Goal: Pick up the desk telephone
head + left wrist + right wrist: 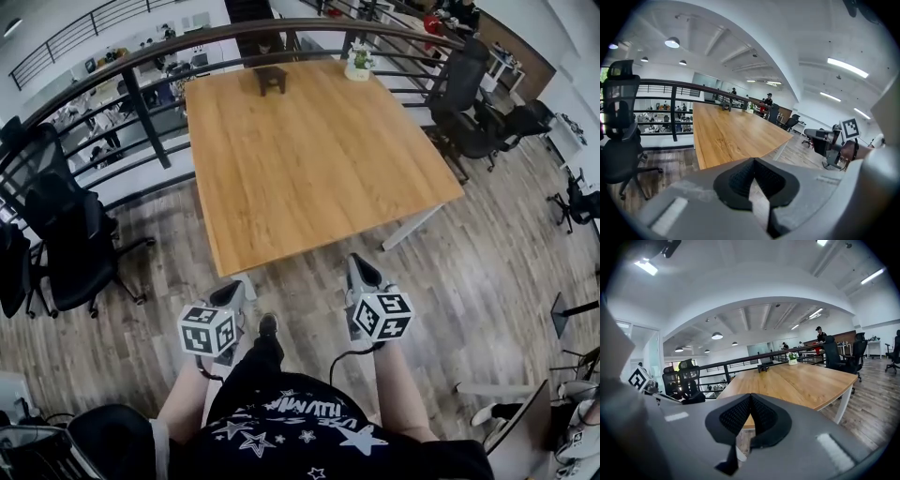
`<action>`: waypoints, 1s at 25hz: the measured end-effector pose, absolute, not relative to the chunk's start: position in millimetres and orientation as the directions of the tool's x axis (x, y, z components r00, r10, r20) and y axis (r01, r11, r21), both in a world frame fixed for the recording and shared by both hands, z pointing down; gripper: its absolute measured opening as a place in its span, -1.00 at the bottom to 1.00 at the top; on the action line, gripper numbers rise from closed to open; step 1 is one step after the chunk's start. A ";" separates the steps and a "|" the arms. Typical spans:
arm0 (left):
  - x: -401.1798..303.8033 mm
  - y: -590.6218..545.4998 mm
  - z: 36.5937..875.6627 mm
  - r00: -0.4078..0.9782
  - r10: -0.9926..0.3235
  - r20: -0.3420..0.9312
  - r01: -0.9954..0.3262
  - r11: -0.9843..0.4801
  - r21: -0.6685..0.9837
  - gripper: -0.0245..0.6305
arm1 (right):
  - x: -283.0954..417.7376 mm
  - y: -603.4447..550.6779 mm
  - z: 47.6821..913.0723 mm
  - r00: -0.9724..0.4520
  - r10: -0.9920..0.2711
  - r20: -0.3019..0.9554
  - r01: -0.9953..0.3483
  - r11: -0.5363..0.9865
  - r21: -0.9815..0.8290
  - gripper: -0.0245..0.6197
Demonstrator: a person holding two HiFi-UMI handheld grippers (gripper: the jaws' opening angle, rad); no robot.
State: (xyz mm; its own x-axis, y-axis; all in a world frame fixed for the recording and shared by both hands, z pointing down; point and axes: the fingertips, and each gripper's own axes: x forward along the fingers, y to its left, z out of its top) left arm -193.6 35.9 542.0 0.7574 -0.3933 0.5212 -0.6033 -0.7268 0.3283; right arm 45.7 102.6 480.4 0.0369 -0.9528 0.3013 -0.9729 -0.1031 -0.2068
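Note:
The desk telephone (272, 79) is a small dark object at the far end of the wooden table (319, 159), close to the railing. It shows small and distant in the left gripper view (725, 107) and in the right gripper view (763, 367). My left gripper (240, 284) and right gripper (357, 262) hover over the floor just short of the table's near edge, both pointing at the table. The left gripper (752, 161) has its jaws shut with nothing between them. The right gripper (750, 397) is shut and empty too.
A small potted plant (358, 62) stands at the table's far right corner. A black metal railing (141, 103) runs behind and to the left of the table. Black office chairs stand at the left (70, 234) and the right (469, 94). The floor is wood plank.

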 end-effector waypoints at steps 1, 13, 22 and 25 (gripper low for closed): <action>-189.6 24.0 542.5 0.758 -0.393 0.521 -0.604 -0.724 0.332 -0.92 | 48.8 92.0 480.6 0.035 -0.952 0.305 -0.974 -0.101 -0.203 -0.92; -139.9 -77.6 544.8 0.784 -0.350 0.512 -0.565 -0.743 0.359 -0.92 | 94.5 -0.3 479.8 0.079 -0.939 0.335 -0.970 -0.150 -0.191 -0.92; -126.4 -139.7 554.6 0.789 -0.336 0.514 -0.564 -0.728 0.390 -0.92 | 117.6 -49.2 466.8 0.126 -0.937 0.325 -0.965 -0.191 -0.178 -0.92; -113.8 -156.3 554.7 0.805 -0.317 0.501 -0.538 -0.746 0.392 -0.92 | 126.1 -57.0 460.0 0.155 -0.937 0.313 -0.963 -0.213 -0.163 -0.92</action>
